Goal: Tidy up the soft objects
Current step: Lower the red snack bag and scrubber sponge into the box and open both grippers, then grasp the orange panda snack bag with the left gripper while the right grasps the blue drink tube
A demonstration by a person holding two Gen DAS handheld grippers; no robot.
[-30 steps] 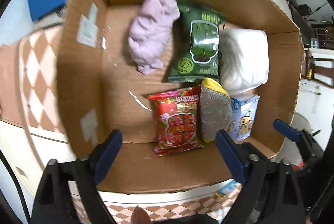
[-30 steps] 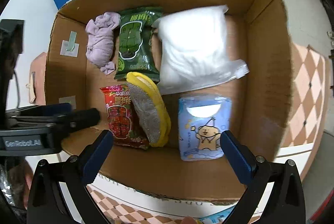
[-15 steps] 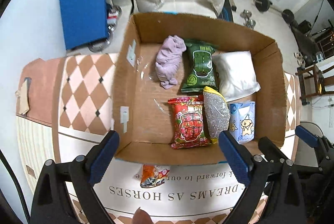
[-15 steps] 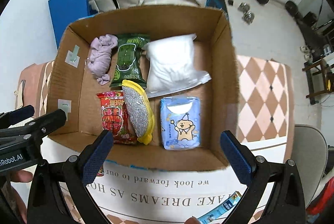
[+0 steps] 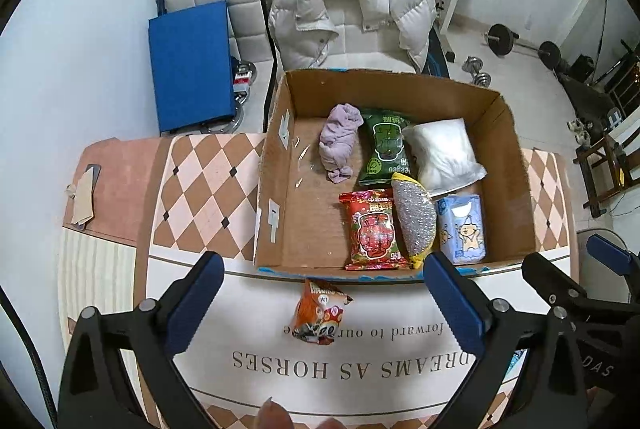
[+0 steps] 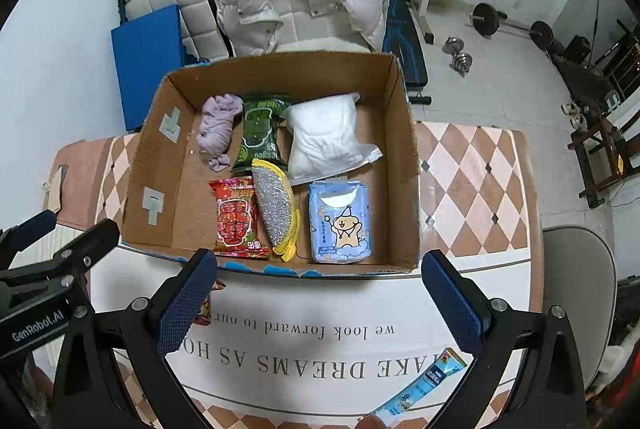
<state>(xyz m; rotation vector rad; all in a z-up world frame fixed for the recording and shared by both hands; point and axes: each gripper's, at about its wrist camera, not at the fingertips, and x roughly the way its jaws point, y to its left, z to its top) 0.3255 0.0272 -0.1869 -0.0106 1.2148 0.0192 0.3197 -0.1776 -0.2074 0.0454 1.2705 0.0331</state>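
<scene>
Cardboard box [image 5: 516, 189] holds two rows packed toward its right wall: lilac cloth [image 5: 339, 141], green packet [image 5: 385, 145], white bag [image 5: 442, 151]; in front, red packet [image 5: 372, 229], scouring sponge [image 5: 414, 219] on edge, blue tissue pack [image 5: 462, 229]. Left floor bare, likely reserved. Left gripper [image 5: 322, 309] wide, just been opening, empty, above orange snack packet [image 5: 320, 315] outside the box. Right gripper [image 6: 318, 301] wide, empty. Blue sachet [image 6: 420, 385] partly hidden.

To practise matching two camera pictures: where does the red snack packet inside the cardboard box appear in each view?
Left wrist view: the red snack packet lies low in the middle, by the box's near wall.
Right wrist view: it lies left of centre, by the near wall.
Shared landmark: the yellow-edged scrubbing sponge touches its right side.
</scene>
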